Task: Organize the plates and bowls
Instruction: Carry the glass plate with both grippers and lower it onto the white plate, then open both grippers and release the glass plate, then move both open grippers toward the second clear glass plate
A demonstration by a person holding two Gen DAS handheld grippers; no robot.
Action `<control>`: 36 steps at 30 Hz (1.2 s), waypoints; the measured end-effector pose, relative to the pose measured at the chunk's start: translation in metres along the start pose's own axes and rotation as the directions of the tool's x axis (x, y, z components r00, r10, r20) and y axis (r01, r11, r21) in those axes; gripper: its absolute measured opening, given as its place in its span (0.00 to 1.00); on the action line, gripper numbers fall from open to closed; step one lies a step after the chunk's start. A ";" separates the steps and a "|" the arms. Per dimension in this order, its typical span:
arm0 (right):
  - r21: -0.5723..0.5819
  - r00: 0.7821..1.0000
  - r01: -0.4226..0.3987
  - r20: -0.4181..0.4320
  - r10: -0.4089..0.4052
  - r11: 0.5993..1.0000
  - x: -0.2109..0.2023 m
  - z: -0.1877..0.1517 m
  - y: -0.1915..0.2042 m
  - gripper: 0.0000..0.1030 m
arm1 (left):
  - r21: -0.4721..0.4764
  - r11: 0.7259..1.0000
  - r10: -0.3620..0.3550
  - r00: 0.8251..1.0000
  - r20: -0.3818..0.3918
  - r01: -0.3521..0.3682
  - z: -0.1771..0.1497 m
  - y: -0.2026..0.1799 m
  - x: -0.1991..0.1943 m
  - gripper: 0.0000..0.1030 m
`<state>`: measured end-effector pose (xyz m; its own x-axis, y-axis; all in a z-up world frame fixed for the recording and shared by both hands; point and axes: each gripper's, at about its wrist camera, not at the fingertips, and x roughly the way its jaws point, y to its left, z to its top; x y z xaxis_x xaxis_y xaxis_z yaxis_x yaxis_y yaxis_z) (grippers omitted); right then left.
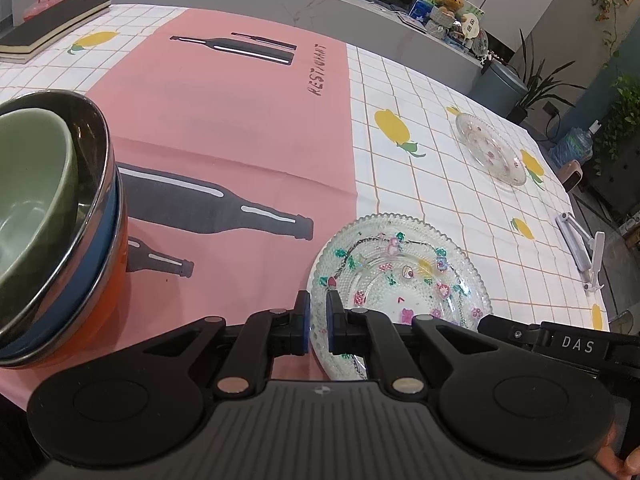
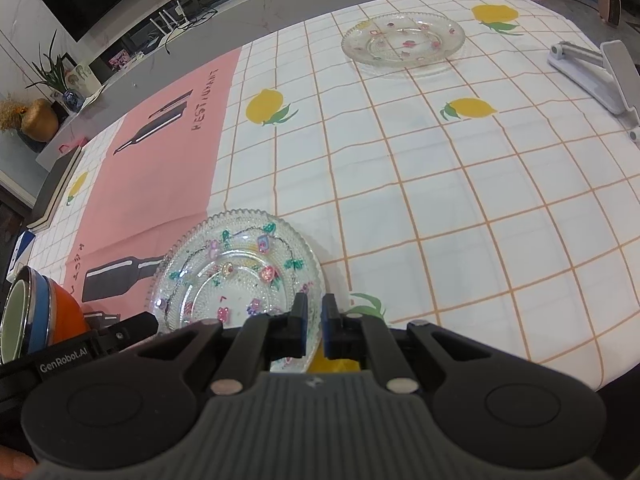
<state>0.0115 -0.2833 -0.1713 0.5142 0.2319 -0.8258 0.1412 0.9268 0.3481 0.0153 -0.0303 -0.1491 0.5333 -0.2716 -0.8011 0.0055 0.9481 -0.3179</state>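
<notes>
A clear glass plate [image 1: 400, 276] with painted flowers lies near the table's front edge, half on the pink cloth panel. My left gripper [image 1: 318, 308] is shut on its left rim. My right gripper [image 2: 314, 308] is shut on the right rim of the same glass plate [image 2: 236, 272]. A second glass plate [image 1: 490, 150] [image 2: 402, 38] rests far off on the checked cloth. To the left stands a stack of bowls [image 1: 92, 240] [image 2: 60, 312]: a green bowl [image 1: 32, 200] inside a steel one, over blue and orange bowls.
A white folding stand [image 1: 580, 244] [image 2: 592, 72] lies at the table's right edge. A dark notebook [image 1: 52, 24] sits at the far left corner. The checked cloth with lemons [image 2: 440, 180] stretches between the two plates. A grey counter runs behind the table.
</notes>
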 end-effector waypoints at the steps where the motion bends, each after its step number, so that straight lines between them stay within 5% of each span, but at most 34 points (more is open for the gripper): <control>1: -0.001 1.000 -0.003 0.001 0.003 1.000 0.000 0.000 0.000 0.06 | -0.001 1.000 -0.001 1.000 -0.001 0.001 0.000 0.000 0.000 0.08; 8: -0.007 1.000 -0.007 0.018 0.007 1.000 -0.004 -0.002 -0.001 0.09 | -0.012 1.000 -0.014 1.000 -0.001 0.014 0.001 0.003 -0.001 0.09; 11: -0.006 1.000 -0.011 0.025 0.011 1.000 -0.008 -0.002 -0.004 0.27 | -0.006 1.000 -0.010 1.000 0.000 0.010 0.001 0.002 -0.003 0.16; 15: -0.009 0.999 -0.011 0.032 0.011 1.000 -0.013 -0.003 -0.007 0.31 | 0.036 0.999 0.006 0.999 0.038 -0.007 0.001 -0.005 -0.009 0.24; 21: -0.004 0.998 -0.003 0.058 0.003 1.000 -0.021 0.003 -0.016 0.35 | 0.108 0.994 -0.007 0.996 0.088 -0.003 0.013 -0.023 -0.019 0.34; 36: 0.041 0.988 0.049 0.148 -0.054 0.998 -0.034 0.048 -0.061 0.36 | 0.229 0.969 -0.117 0.987 0.108 0.089 0.065 -0.103 -0.007 0.35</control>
<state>0.0264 -0.3614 -0.1434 0.6249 0.1349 -0.7690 0.2009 0.9240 0.3254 0.0662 -0.1149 -0.0774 0.6175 -0.3608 -0.6989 0.2468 0.9326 -0.2634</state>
